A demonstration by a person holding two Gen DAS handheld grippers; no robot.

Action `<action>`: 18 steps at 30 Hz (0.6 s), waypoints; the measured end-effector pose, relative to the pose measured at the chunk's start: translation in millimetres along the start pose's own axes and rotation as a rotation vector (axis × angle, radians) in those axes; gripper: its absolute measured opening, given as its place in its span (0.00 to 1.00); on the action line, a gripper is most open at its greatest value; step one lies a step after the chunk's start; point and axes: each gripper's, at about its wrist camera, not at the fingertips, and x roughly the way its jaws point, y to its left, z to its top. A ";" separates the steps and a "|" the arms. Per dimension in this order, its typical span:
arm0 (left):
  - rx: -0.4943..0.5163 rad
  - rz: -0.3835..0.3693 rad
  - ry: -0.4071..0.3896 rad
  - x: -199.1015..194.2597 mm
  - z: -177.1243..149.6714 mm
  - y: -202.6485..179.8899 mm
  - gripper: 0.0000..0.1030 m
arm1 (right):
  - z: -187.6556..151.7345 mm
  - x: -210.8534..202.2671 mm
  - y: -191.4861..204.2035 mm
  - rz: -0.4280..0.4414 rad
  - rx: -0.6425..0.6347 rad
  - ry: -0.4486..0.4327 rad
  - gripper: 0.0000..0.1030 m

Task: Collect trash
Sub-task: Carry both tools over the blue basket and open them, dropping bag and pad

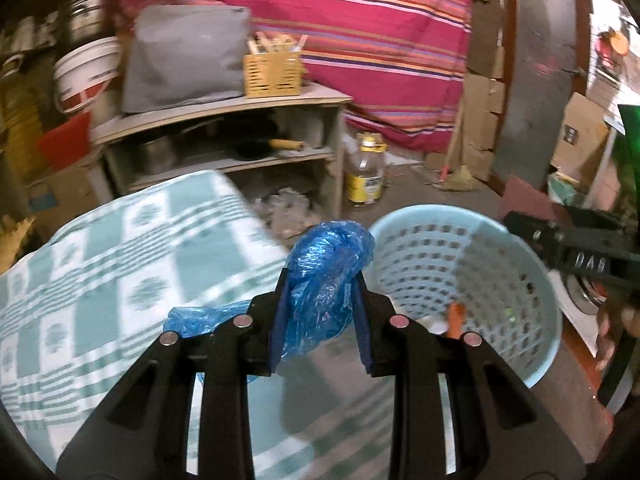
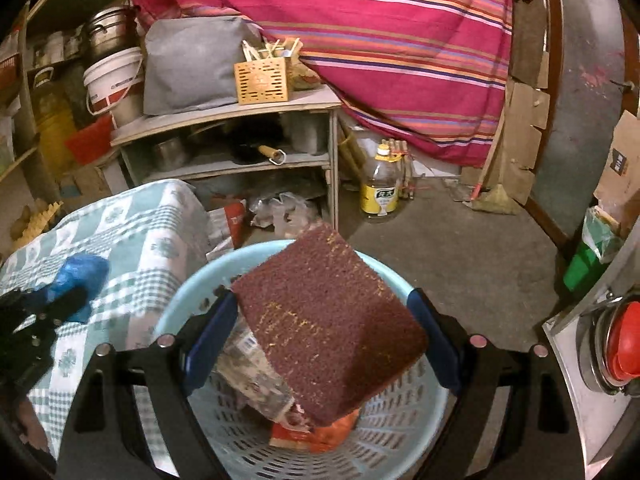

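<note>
My left gripper (image 1: 322, 280) is shut on a crumpled blue plastic bag (image 1: 326, 280) and holds it above the edge of the green checked tablecloth (image 1: 120, 280), just left of the light blue perforated basket (image 1: 460, 264). My right gripper (image 2: 322, 312) is open above the basket (image 2: 424, 404). A maroon scouring pad (image 2: 328, 324) lies tilted between its fingers, over the basket's mouth; I cannot tell whether the pads touch it. Wrappers and an orange packet (image 2: 320, 432) lie inside the basket. The left gripper and blue bag (image 2: 76, 280) show at the left of the right wrist view.
A grey shelf unit (image 2: 240, 120) with pans, a grey bag and a wooden utensil box (image 2: 262, 80) stands behind. An oil bottle (image 2: 382, 184) is on the floor. A striped pink cloth (image 2: 380, 40) hangs behind. A metal pot with a red lid (image 2: 616, 344) sits at right.
</note>
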 end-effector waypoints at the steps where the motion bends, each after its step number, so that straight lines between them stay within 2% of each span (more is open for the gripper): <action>1: -0.005 -0.027 -0.002 3.6 3.3 -10.4 0.27 | -1.7 -0.2 -2.8 -0.005 -0.002 0.001 0.83; 6: -0.017 -0.085 0.003 22.0 6.7 -40.7 0.27 | -8.5 1.5 -25.7 -0.039 0.001 0.012 0.83; 9: -0.017 -0.094 0.029 39.2 3.1 -53.5 0.27 | -9.0 1.0 -43.1 -0.045 0.029 0.010 0.83; 14: -0.024 -0.083 0.066 57.1 -3.4 -53.0 0.31 | -11.2 1.5 -57.2 -0.037 0.066 0.011 0.83; 17: -0.043 -0.088 0.072 60.4 -2.3 -48.1 0.44 | -12.7 3.2 -55.4 -0.034 0.058 0.016 0.83; 18: -0.053 -0.084 0.065 58.9 -2.4 -45.9 0.52 | -12.7 3.5 -54.6 -0.032 0.054 0.016 0.83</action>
